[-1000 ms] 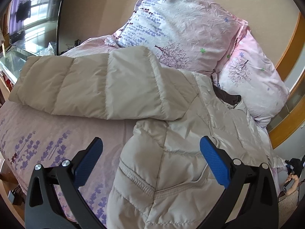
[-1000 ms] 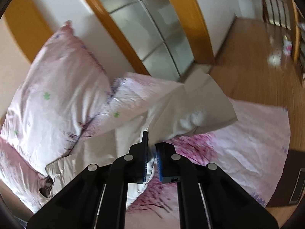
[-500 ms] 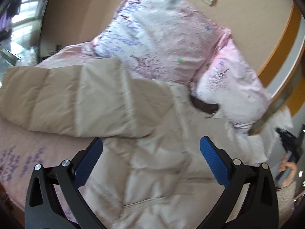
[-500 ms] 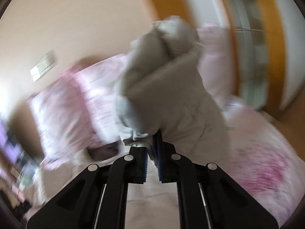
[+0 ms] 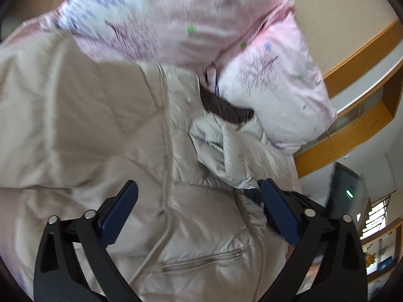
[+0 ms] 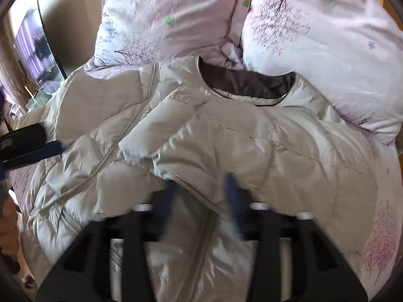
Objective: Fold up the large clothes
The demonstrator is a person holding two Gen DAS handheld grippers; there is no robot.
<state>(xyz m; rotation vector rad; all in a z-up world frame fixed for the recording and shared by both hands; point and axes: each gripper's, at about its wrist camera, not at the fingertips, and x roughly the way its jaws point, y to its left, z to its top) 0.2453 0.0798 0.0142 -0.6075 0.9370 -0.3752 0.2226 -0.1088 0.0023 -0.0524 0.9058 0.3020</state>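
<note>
We see a beige quilted jacket (image 6: 226, 136) of faintly glossy, puffy cloth with a matt brown lining (image 6: 246, 81). The pillows (image 6: 327, 50) are crinkled printed cotton-like cloth. Our tools' pads (image 5: 121, 211) look ribbed blue plastic.

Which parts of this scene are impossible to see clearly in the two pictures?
- Jacket hem: both views, cut off by the bottom edge and hidden by the grippers.
- Right gripper fingertips: right wrist view, motion blur.
- Pillow print: left wrist view, blurred.
- Bed under the jacket: covered by it.

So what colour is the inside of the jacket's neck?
Dark brown lining, clearest in the right wrist view; the jacket itself is beige.
</note>
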